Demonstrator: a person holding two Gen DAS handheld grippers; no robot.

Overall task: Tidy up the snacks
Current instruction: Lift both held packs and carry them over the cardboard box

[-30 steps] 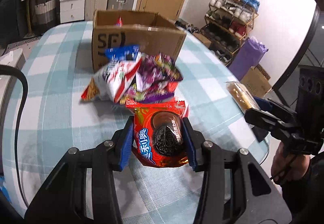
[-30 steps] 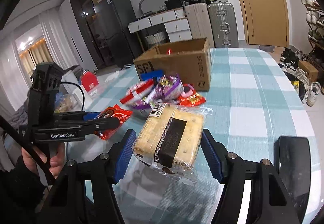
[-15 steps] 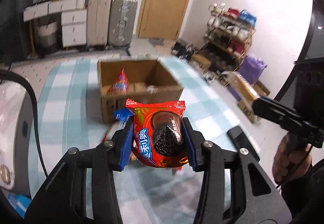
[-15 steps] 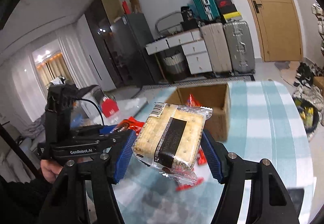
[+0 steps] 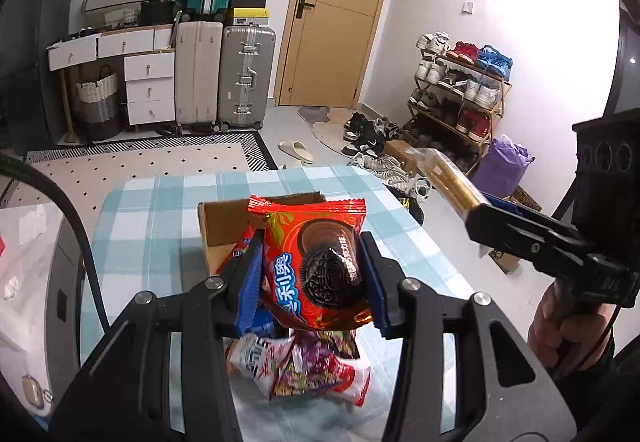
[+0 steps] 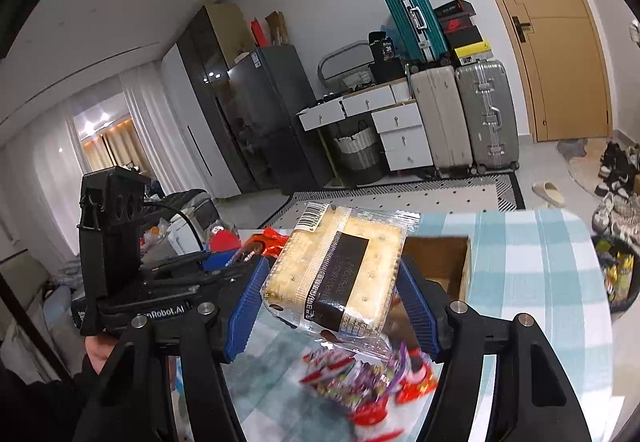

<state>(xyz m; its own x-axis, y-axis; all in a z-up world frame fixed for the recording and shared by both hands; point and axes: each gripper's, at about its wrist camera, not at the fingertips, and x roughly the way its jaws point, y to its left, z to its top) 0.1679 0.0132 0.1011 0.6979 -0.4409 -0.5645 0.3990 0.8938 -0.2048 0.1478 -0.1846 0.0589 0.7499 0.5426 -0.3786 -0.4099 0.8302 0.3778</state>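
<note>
Both raised: left gripper [image 5: 312, 278] clamps red Oreo pack [image 5: 316, 262], right gripper [image 6: 332, 302] clamps cracker pack [image 6: 336, 278].

Left gripper [image 5: 314, 276] is raised, its blue-padded fingers [image 5: 250, 284] clamped on a red cookie packet [image 5: 316, 262]. Right gripper [image 6: 332, 292] is level beside it, fingers pinching a clear cracker pack [image 6: 334, 274].

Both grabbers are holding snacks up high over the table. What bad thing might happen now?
The red cookie packet is pinched only at its sides by the left gripper, so it might slip and land on the snack pile instead of in the cardboard box. The cracker pack in the right gripper sits tilted; a tight squeeze might crack the crackers.
</note>
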